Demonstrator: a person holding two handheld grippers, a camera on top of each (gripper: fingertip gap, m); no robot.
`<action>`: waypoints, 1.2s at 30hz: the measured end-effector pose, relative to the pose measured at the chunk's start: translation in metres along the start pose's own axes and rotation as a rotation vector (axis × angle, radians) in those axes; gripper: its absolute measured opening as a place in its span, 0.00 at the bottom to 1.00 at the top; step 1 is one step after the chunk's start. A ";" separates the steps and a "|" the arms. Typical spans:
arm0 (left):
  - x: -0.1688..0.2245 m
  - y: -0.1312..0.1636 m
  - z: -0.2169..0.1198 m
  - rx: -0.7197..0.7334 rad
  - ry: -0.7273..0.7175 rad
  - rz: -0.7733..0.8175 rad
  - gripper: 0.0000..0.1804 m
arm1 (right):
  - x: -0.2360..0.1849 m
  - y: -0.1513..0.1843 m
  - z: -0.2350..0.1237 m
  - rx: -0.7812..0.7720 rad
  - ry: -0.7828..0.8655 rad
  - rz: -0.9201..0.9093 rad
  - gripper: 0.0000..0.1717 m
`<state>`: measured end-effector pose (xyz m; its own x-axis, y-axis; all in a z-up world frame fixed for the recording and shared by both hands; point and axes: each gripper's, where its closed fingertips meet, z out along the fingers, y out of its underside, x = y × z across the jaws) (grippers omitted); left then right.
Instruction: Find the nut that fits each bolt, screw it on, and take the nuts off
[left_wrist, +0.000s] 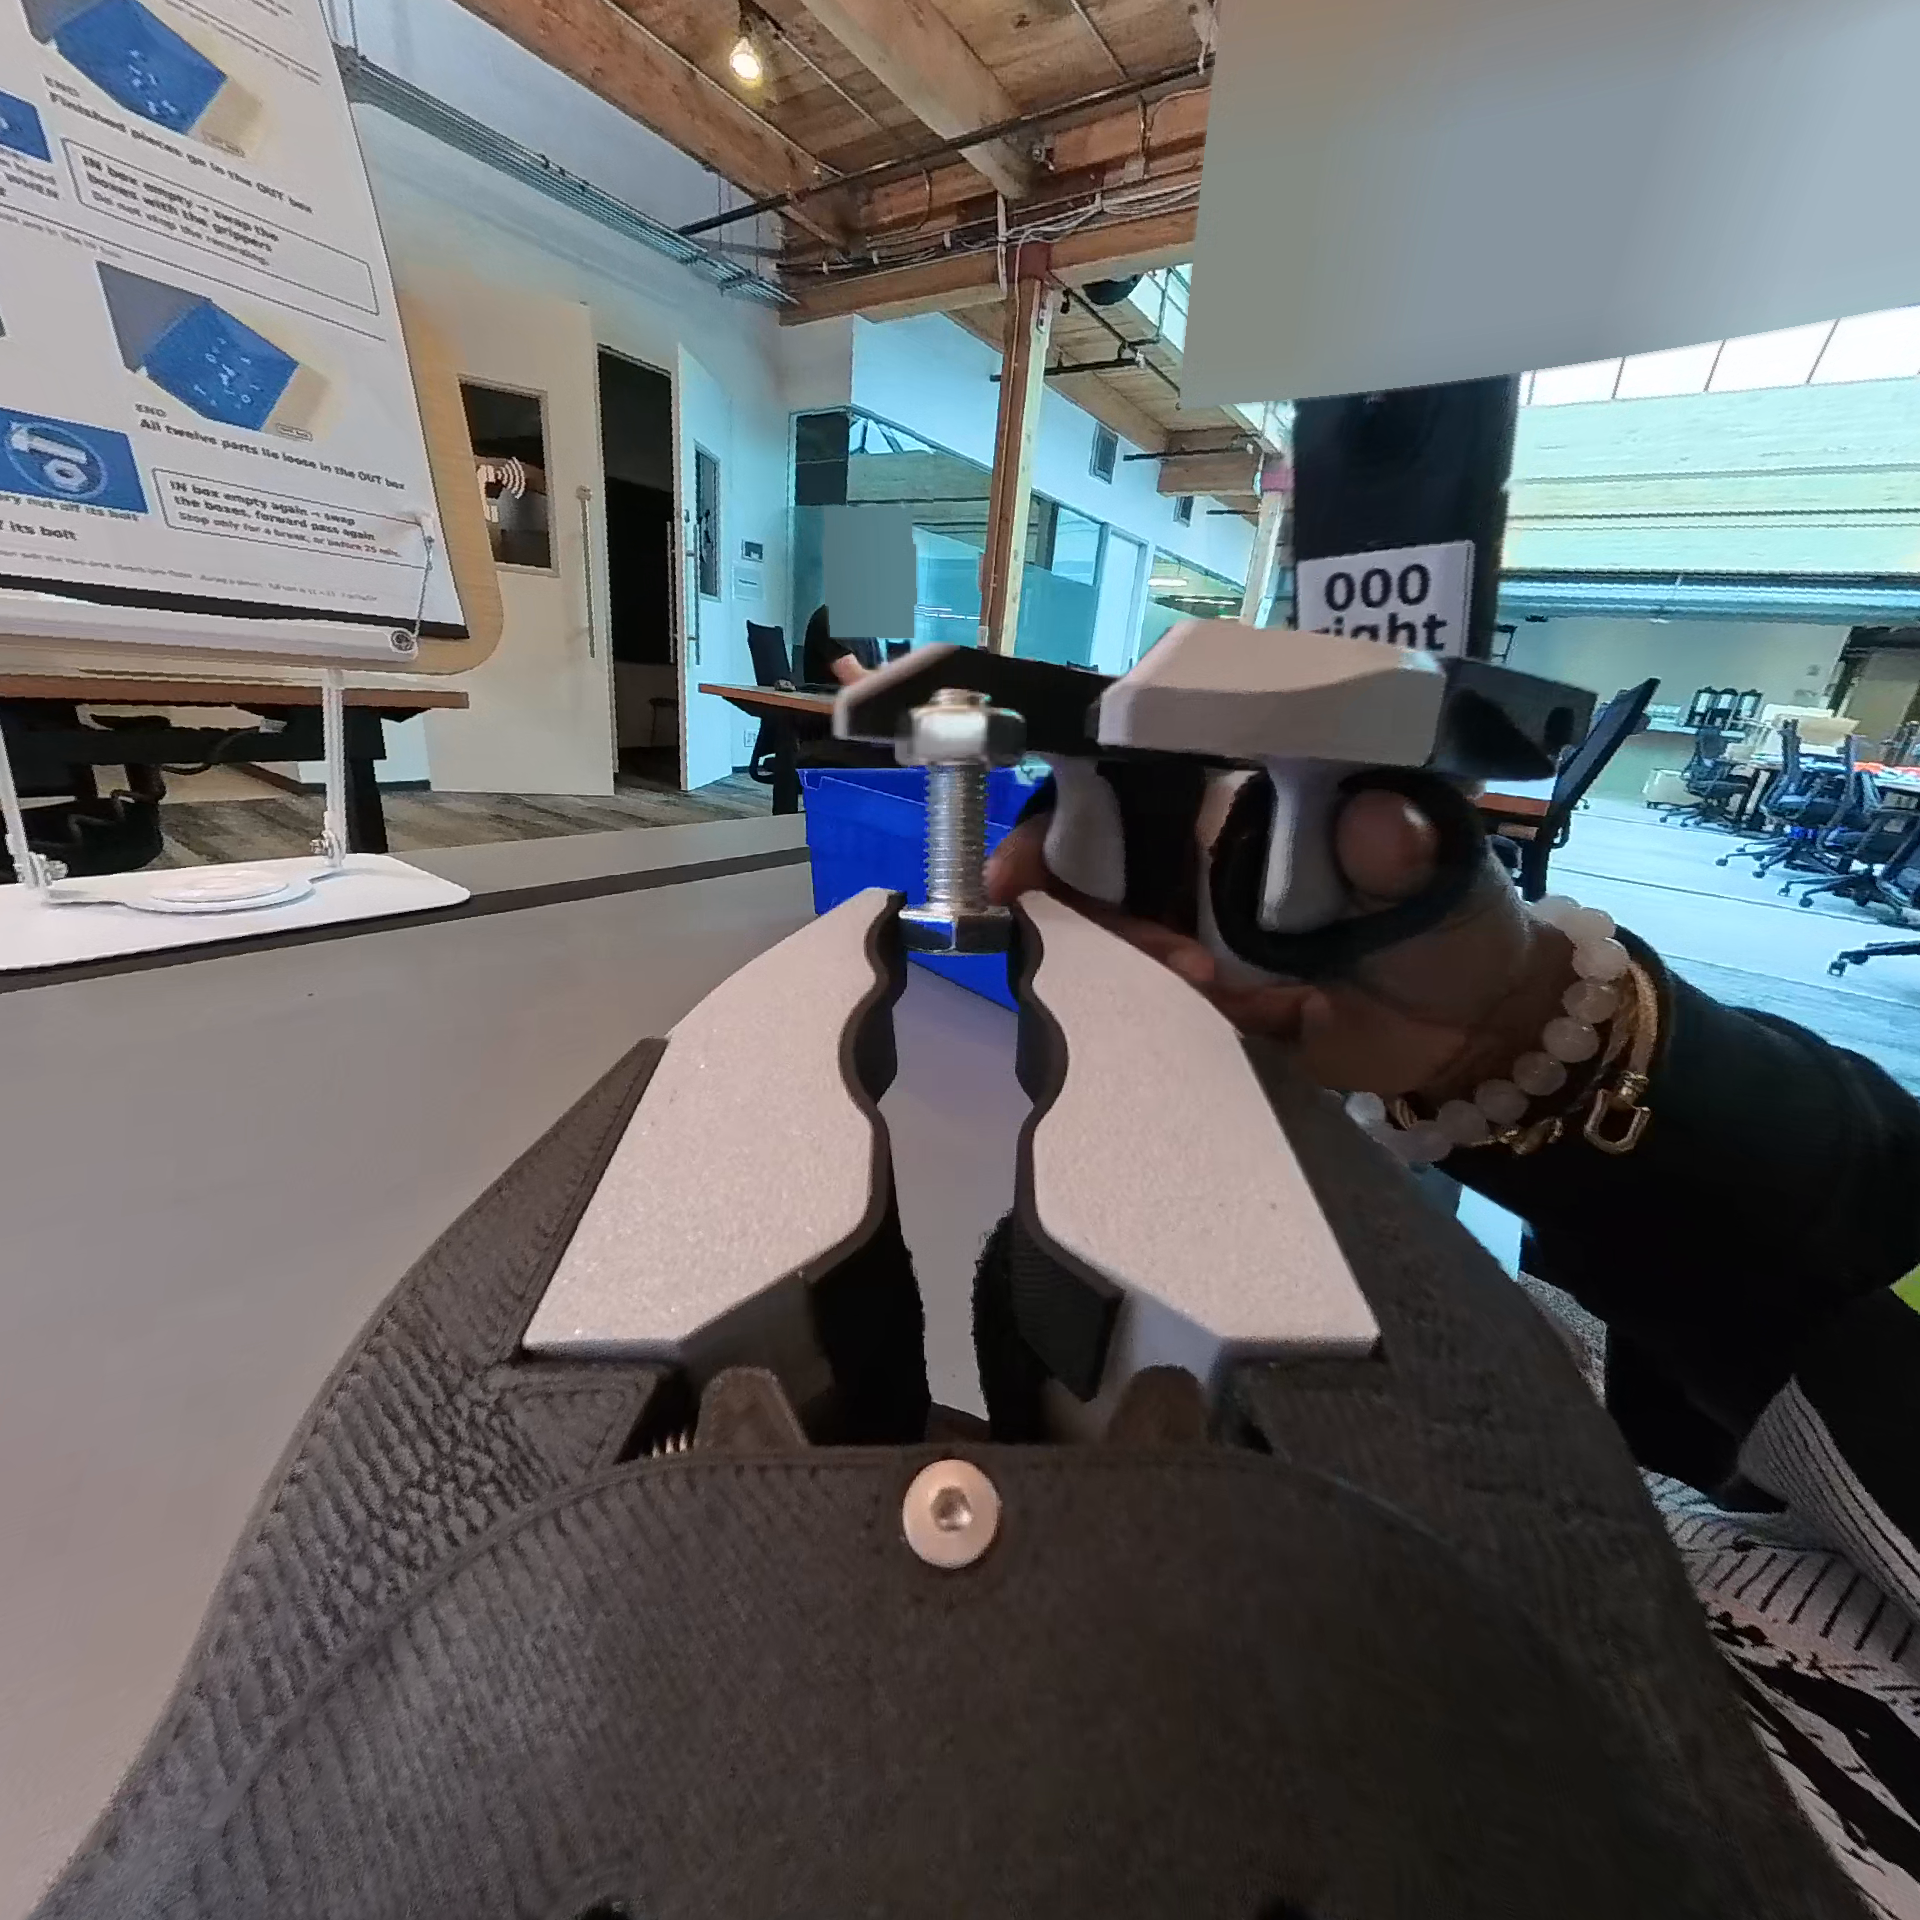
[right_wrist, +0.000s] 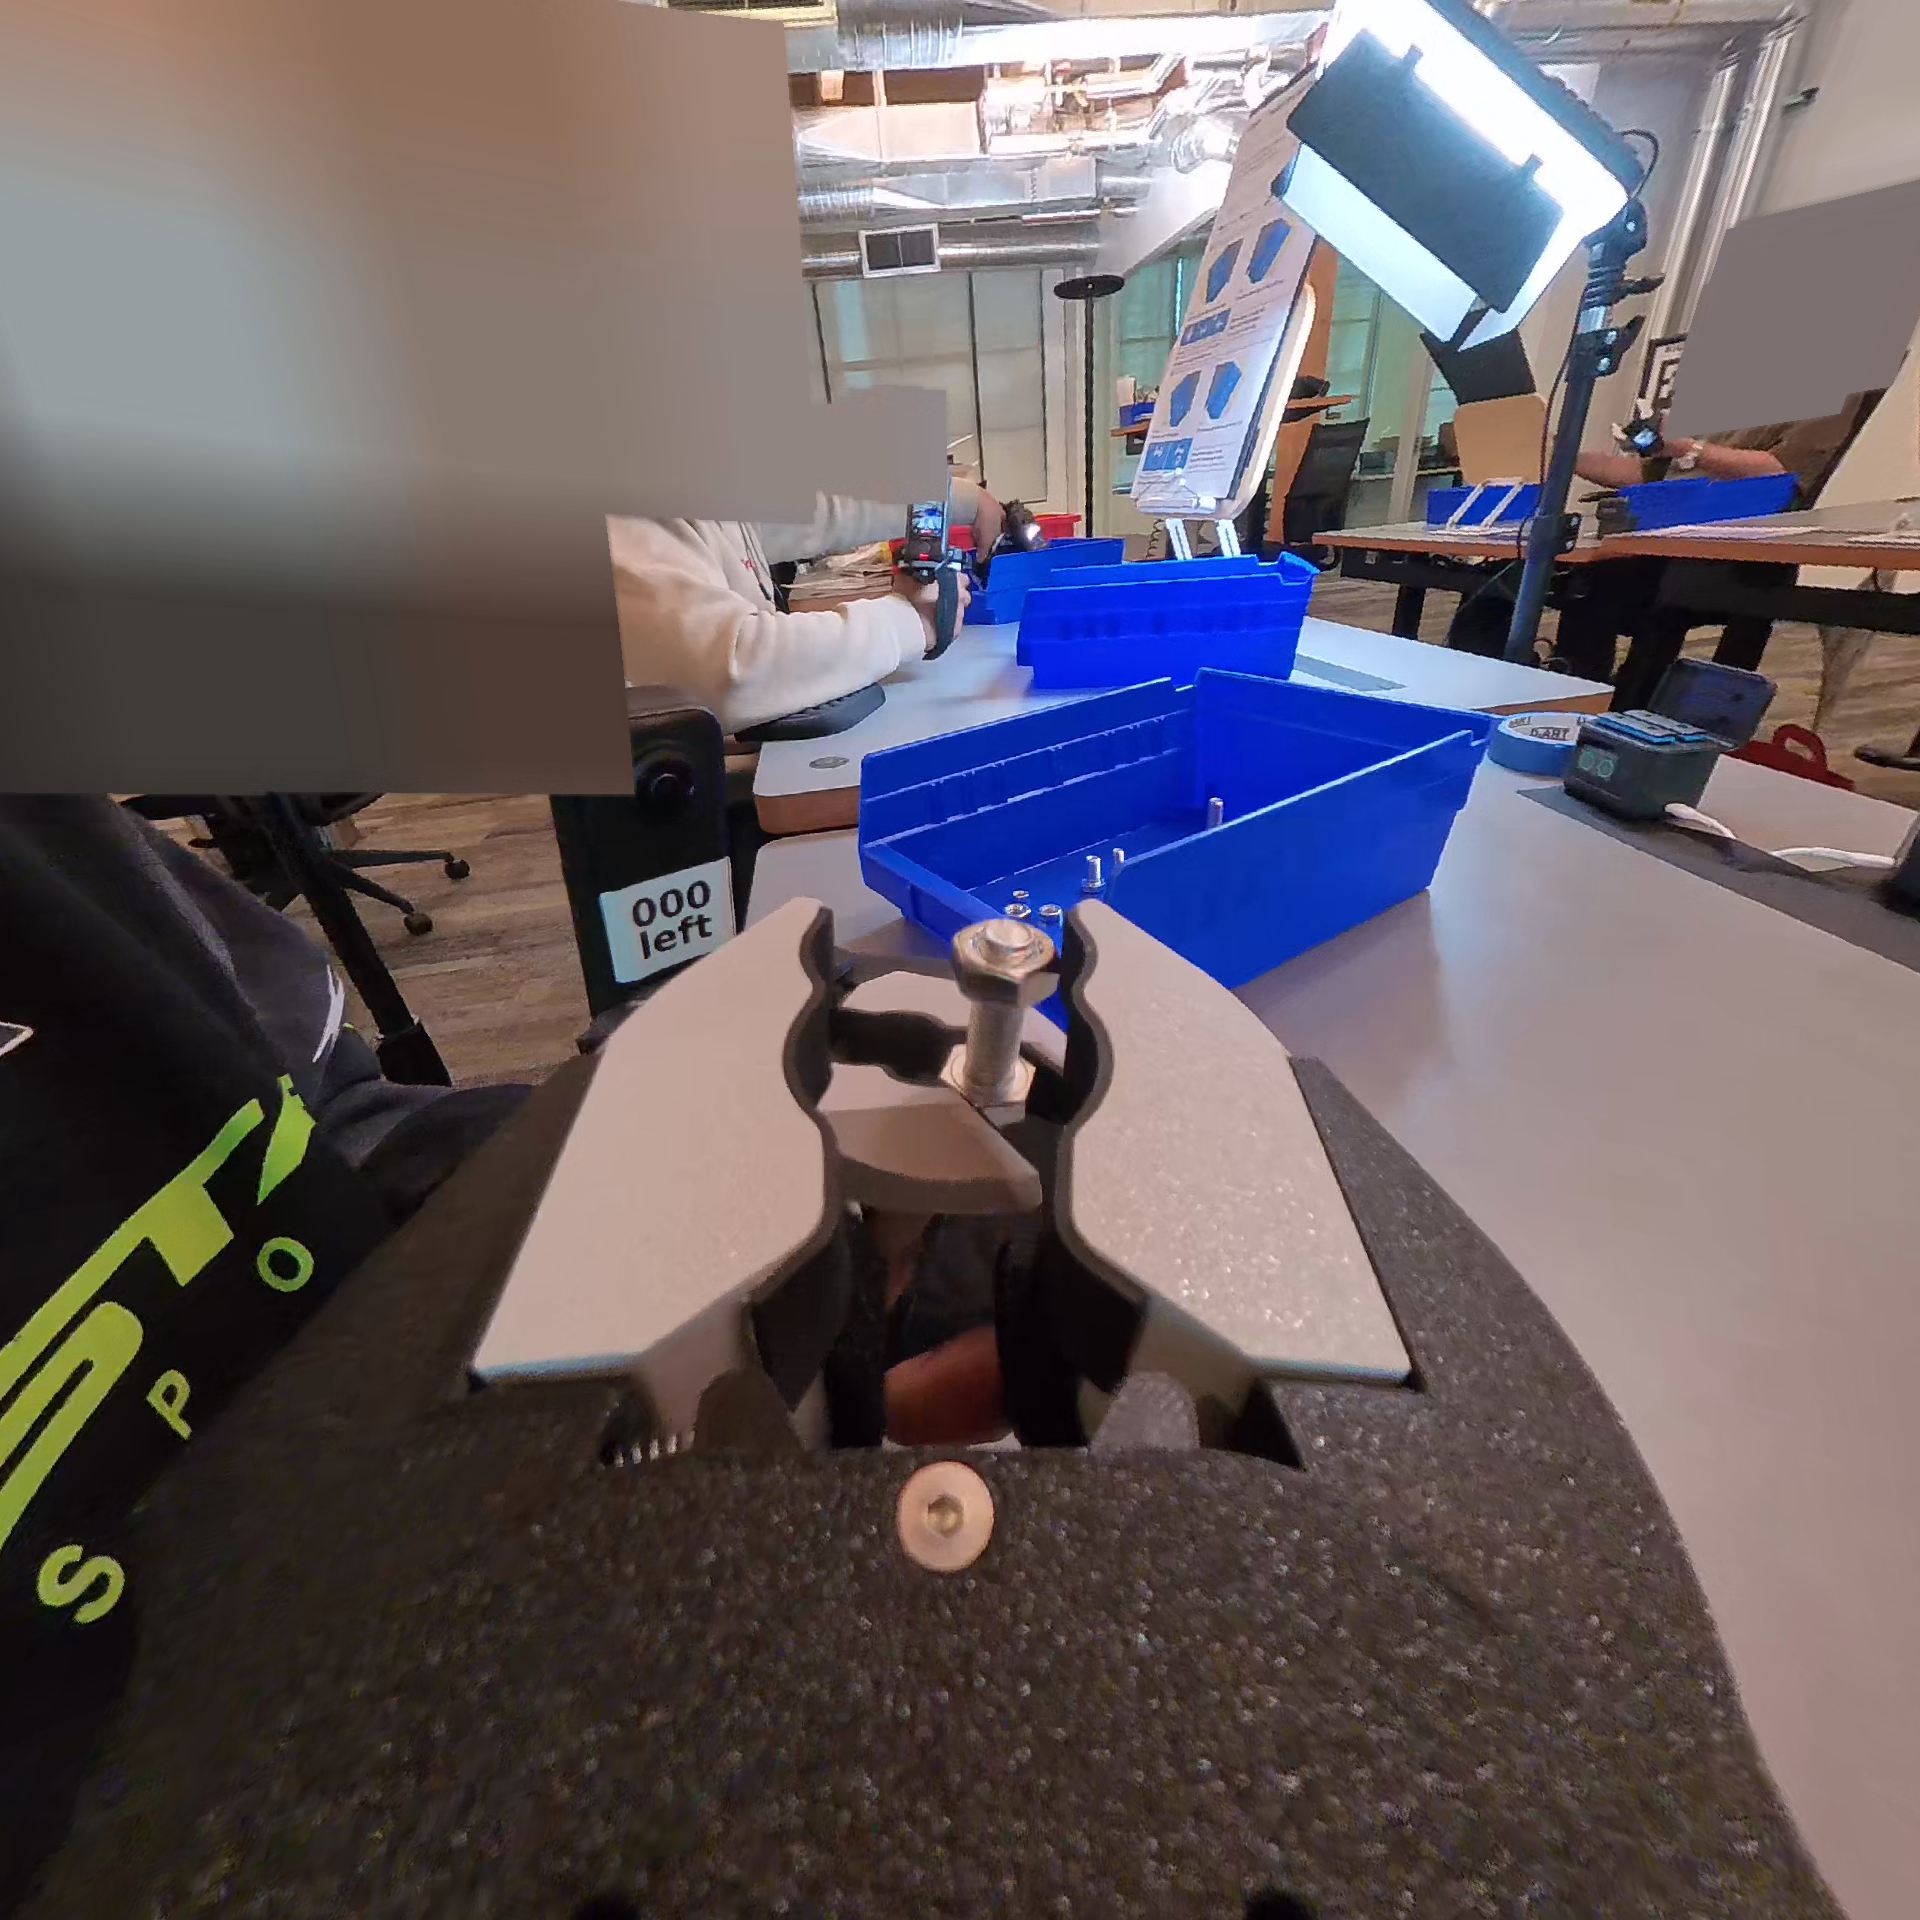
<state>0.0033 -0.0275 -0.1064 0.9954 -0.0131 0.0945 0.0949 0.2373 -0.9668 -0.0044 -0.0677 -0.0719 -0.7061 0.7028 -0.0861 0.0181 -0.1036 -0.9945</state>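
Upright, bolt (left_wrist: 954, 831) pinched by its head in left gripper (left_wrist: 956, 925); right gripper (right_wrist: 945, 935) spread around the nut (right_wrist: 1003, 961), left pad clear.

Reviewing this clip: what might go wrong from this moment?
1. The left hand-held gripper clamps only the bolt head at its fingertips; turning force may tilt the bolt or slip it out.
2. The right hand-held gripper stands wider than the nut, one side showing a gap, so it may turn without gripping.
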 end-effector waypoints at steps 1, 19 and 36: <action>-0.001 0.000 0.000 0.001 -0.003 -0.005 0.10 | 0.000 0.000 -0.004 0.005 0.007 0.003 0.23; 0.001 0.001 0.000 -0.008 0.011 0.004 0.10 | 0.001 0.004 0.000 -0.010 -0.025 0.016 0.30; -0.004 0.002 0.001 -0.017 -0.016 -0.014 0.10 | -0.020 0.002 -0.034 -0.064 -0.109 -0.015 0.06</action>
<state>-0.0002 -0.0256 -0.1084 0.9937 -0.0010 0.1118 0.1093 0.2201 -0.9693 0.0337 -0.0580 -0.0745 -0.7795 0.6228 -0.0672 0.0492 -0.0461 -0.9977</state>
